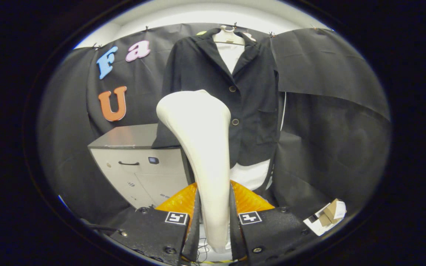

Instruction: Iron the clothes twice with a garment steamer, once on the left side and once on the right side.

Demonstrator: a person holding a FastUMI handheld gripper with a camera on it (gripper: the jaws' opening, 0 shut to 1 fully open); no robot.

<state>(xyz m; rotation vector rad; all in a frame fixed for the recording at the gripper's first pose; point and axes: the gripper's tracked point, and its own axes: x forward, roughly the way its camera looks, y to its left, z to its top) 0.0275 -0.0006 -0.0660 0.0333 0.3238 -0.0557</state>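
Steamer (pixel 202 147) clamped between both fingers (pixel 194 221).

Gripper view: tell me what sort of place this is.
Probably a staged recording booth, not a home: black cloth walls, a dark jacket hung on a hanger before them, and a grey cabinet beside it. The tool is shut on a white garment steamer.

Gripper (pixel 213 221) with square tag markers, screws, ribbed orange inserts behind the jaws.

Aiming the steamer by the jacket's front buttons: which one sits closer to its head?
The lower button, right beside the steamer head held in the claw; the upper button sits higher, farther off.
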